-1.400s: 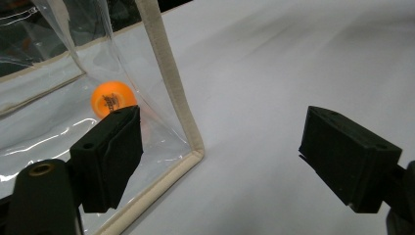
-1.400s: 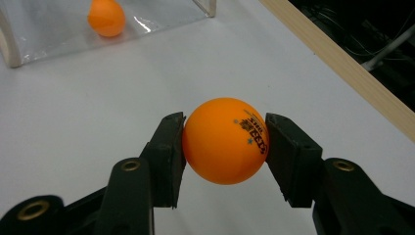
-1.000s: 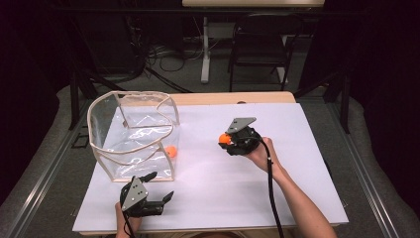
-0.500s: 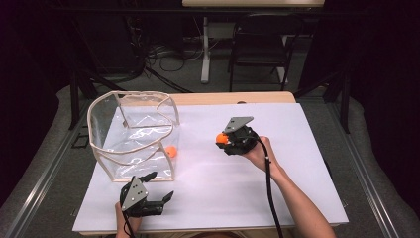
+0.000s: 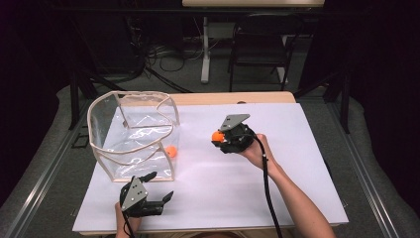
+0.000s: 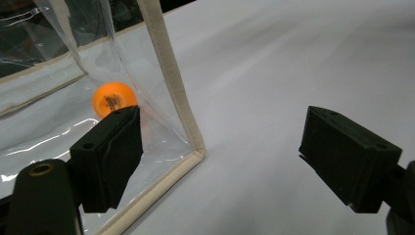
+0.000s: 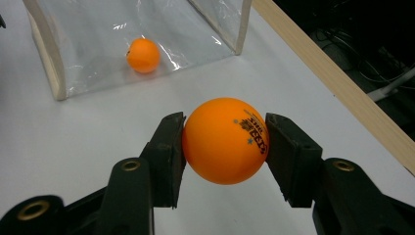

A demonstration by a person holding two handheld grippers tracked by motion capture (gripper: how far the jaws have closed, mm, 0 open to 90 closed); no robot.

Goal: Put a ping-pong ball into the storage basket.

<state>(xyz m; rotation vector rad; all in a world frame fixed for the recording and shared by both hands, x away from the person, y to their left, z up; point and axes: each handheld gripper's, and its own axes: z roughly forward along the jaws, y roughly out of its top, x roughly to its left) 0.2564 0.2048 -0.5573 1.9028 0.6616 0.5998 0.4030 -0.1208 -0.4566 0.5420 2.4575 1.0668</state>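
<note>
Right gripper (image 7: 225, 142) clamps an orange ball (image 7: 225, 140); left gripper (image 6: 220, 156) gapes empty beside the clear bag (image 5: 131, 134)

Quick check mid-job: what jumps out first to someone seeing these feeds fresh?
The orange ball clamped between the right gripper's jaws, above the middle of the white table. Next, the clear bag at the table's left with a second orange ball inside, and the left gripper open near the bag's front corner.

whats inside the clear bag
One orange ball lies inside the clear bag, at its bottom near a corner. Nothing else visible through the walls, though glare blurs parts.
</note>
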